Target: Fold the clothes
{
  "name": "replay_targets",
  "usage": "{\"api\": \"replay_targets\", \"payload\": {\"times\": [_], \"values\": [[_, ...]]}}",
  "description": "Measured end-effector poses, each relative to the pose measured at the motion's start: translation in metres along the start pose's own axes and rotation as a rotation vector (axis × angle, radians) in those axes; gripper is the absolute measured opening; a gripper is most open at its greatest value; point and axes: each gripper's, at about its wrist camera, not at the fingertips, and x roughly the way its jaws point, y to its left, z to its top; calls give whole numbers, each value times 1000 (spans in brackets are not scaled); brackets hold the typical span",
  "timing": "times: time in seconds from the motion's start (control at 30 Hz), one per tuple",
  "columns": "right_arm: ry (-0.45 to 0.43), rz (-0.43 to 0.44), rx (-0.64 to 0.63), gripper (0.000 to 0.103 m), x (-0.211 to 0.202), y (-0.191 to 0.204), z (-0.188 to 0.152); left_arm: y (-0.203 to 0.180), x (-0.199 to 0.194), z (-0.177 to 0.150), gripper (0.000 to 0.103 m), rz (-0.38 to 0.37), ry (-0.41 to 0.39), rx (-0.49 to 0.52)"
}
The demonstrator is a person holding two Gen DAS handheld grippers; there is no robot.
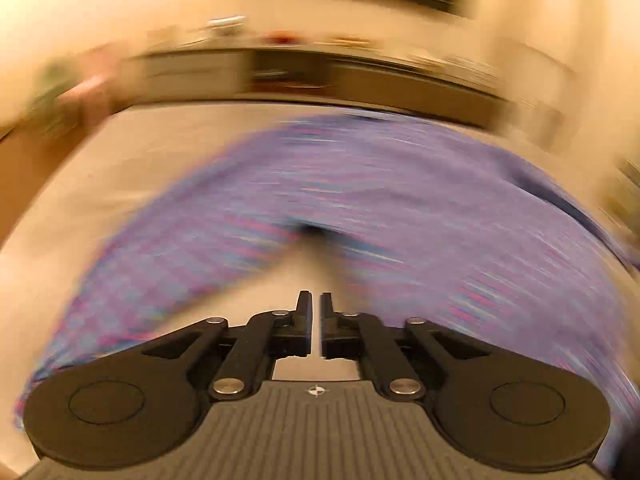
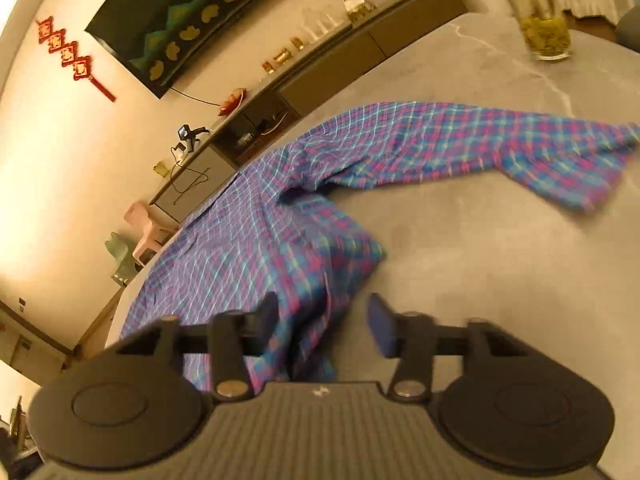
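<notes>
A blue, purple and pink plaid shirt (image 2: 256,240) lies spread on the grey table (image 2: 480,240), one sleeve stretched toward the right. My right gripper (image 2: 322,320) is open, its jaws wide apart just above the shirt's near hem, which lies between and under them. In the left wrist view the picture is badly motion-blurred; the shirt (image 1: 360,184) fills the middle. My left gripper (image 1: 316,308) is shut with only a thin gap, holding nothing, over bare table in front of the shirt.
A glass of yellow-green drink (image 2: 540,20) stands on the table at the far right. A low sideboard (image 2: 320,76) with small items runs along the wall. Pink and green stools (image 2: 140,236) stand beyond the table's left edge.
</notes>
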Motion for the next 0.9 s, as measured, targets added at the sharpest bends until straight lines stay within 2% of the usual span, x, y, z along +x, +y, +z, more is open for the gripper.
{"api": "replay_targets", "payload": {"times": [0.03,0.1,0.13,0.2,0.23,0.27,0.33,0.4,0.43,0.47,0.53,0.6,0.7,0.73,0.77,0.8,0.83,0.87,0.9], "values": [[5,-11,-10,53,0,1,-8,-31,-3,-5,56,-74,12,77],[30,-18,-7,53,12,2,-14,-91,-4,-15,84,-195,26,227],[34,-23,-3,53,17,3,-15,-119,1,-20,89,-223,20,300],[20,-36,-15,53,26,7,-15,-175,12,-29,89,-279,7,444],[20,-44,-29,52,29,9,-13,-194,22,-32,87,-265,6,497],[20,-53,-43,52,31,11,-12,-206,36,-34,79,-222,8,537],[38,-53,-61,47,44,9,-8,-221,62,-35,6,-154,25,583],[65,-44,-81,34,52,8,-4,-208,75,-30,2,-127,47,543],[83,-34,-95,14,55,8,-2,-197,73,-24,2,-118,32,515],[101,-23,-109,1,58,8,0,-183,64,-15,1,-120,10,468],[93,26,-83,1,49,5,4,-150,35,6,1,-136,-46,350],[45,221,68,1,22,-8,11,-111,0,28,1,-153,-112,222],[-61,416,219,1,-20,-29,20,-63,-43,55,0,-125,-196,105],[-87,388,243,1,-25,-37,24,-52,-48,61,0,-120,-198,88],[-99,297,236,1,-25,-44,28,-44,-44,65,0,-143,-167,91],[-97,169,219,1,-22,-49,27,-44,-34,62,0,-158,-118,119],[-94,41,202,8,-18,-54,27,-47,-25,56,0,-156,-73,155],[-81,-36,190,11,-17,-58,22,-51,-15,50,1,-153,-28,190],[-80,-43,190,14,-22,-59,15,-56,-9,42,1,-182,6,222]]}}
